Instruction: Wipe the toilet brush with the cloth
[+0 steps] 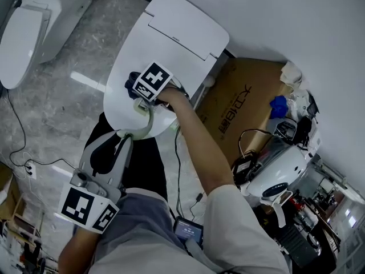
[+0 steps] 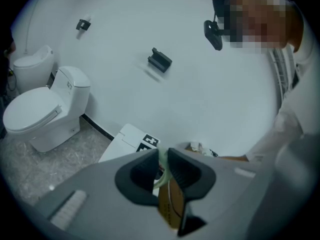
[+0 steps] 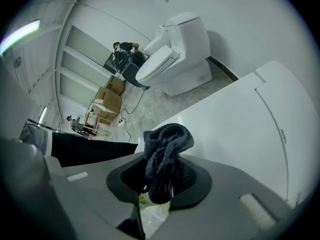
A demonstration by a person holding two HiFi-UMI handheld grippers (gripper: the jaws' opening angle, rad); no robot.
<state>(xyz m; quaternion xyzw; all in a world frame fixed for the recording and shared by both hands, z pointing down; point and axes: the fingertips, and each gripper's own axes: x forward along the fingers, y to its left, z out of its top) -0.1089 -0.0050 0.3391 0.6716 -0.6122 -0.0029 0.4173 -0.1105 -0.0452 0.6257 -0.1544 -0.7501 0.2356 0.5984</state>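
A pale green toilet brush handle (image 1: 147, 120) curves over the closed white toilet lid (image 1: 177, 33). My left gripper (image 1: 126, 139) at the lower left is shut on its lower end; in the left gripper view the thin green handle (image 2: 162, 165) sits pinched between the jaws of the left gripper (image 2: 162, 159). My right gripper (image 1: 135, 88) is over the lid, shut on a dark bunched cloth (image 1: 132, 84). In the right gripper view the cloth (image 3: 165, 154) fills the jaws of the right gripper (image 3: 162, 176) and presses on the green handle (image 3: 152, 209) below it. No brush head shows.
A second white toilet (image 1: 28, 27) stands at the far left on the grey marble floor, with cables (image 1: 23, 153) trailing nearby. A cardboard box (image 1: 245, 107) and a white machine (image 1: 279, 173) crowd the right side. A black bracket (image 2: 159, 60) hangs on the wall.
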